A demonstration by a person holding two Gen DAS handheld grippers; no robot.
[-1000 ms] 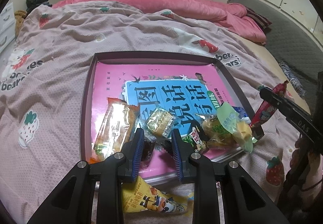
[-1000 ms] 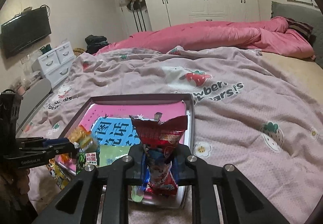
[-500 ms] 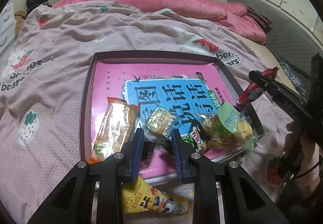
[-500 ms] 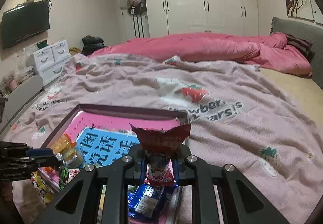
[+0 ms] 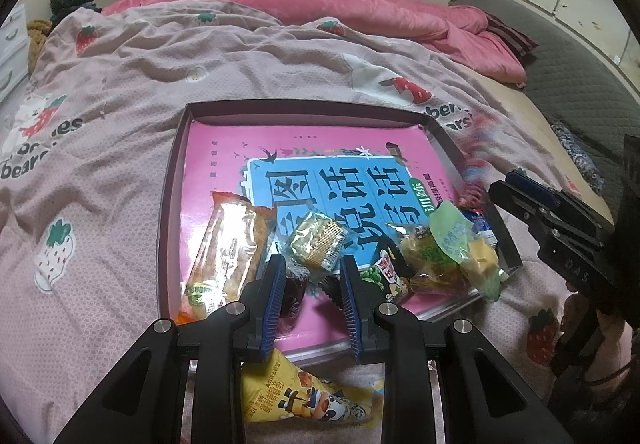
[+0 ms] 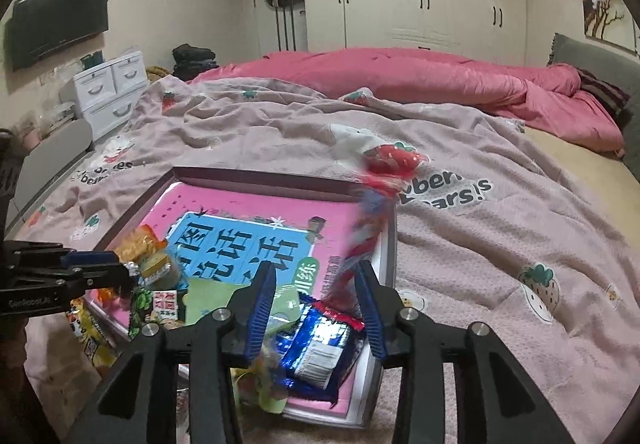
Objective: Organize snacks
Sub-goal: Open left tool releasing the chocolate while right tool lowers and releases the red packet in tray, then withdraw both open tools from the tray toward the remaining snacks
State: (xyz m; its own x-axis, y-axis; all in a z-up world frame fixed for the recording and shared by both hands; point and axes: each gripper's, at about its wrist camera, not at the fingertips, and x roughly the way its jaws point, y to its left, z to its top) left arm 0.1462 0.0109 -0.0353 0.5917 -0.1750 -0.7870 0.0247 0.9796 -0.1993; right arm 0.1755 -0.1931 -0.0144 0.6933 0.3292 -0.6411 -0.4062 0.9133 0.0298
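Observation:
A dark-rimmed tray (image 5: 172, 180) with a pink and blue bottom lies on the bed and holds several snack packets at its near edge. My left gripper (image 5: 312, 274) is open over a dark packet (image 5: 294, 294), beside an orange cracker packet (image 5: 230, 252). A yellow packet (image 5: 304, 398) lies on the blanket outside the tray. My right gripper (image 6: 316, 290) is open. A red snack packet (image 6: 370, 220), motion-blurred, is in the air just beyond its fingers, over the tray's right rim (image 6: 386, 256). A blue packet (image 6: 320, 344) lies below.
The tray rests on a pink strawberry-print blanket (image 5: 120, 84). A bright pink duvet (image 6: 400, 76) lies bunched at the back. A white drawer unit (image 6: 108, 92) stands at the far left. The right gripper shows in the left wrist view (image 5: 520, 192).
My right gripper carried the red packet over the tray, then opened. The packet has left the fingers and is moving, blurred. The left gripper has stayed still.

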